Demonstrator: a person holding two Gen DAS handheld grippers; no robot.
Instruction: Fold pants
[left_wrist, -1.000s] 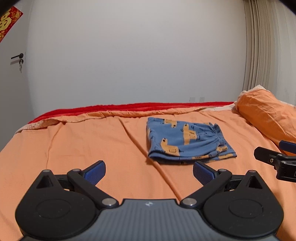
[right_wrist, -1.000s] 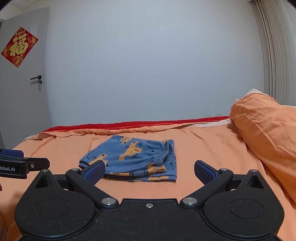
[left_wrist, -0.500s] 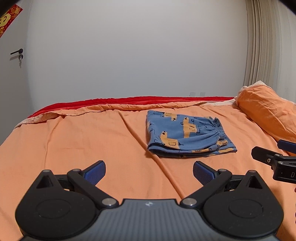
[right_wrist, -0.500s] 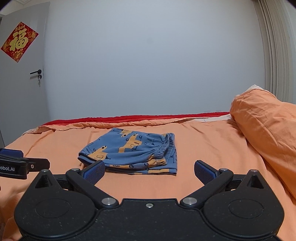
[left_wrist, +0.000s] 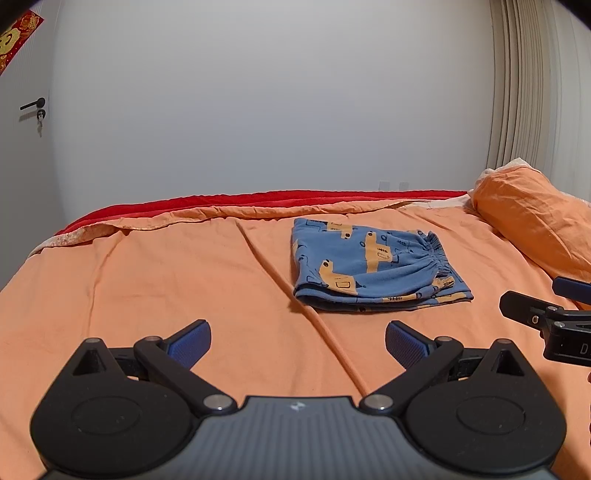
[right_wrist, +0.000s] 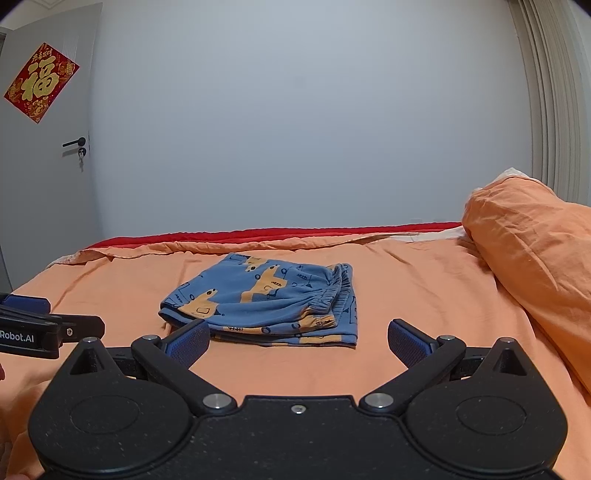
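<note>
At the far left, a grey door (right_wrist: 44, 155) carries a red paper decoration (right_wrist: 40, 82). The left gripper (left_wrist: 297, 341) hangs over the orange bedsheet (left_wrist: 147, 288), its blue-padded jaws spread wide and empty. Ahead lie the pants (left_wrist: 373, 271), blue with an orange print, folded into a flat stack mid-bed, touched by neither tool. The right gripper (right_wrist: 298, 341) sits just short of the pants (right_wrist: 269, 302), jaws likewise apart, holding nothing. An orange pillow (right_wrist: 535, 258) rests at the right.
</note>
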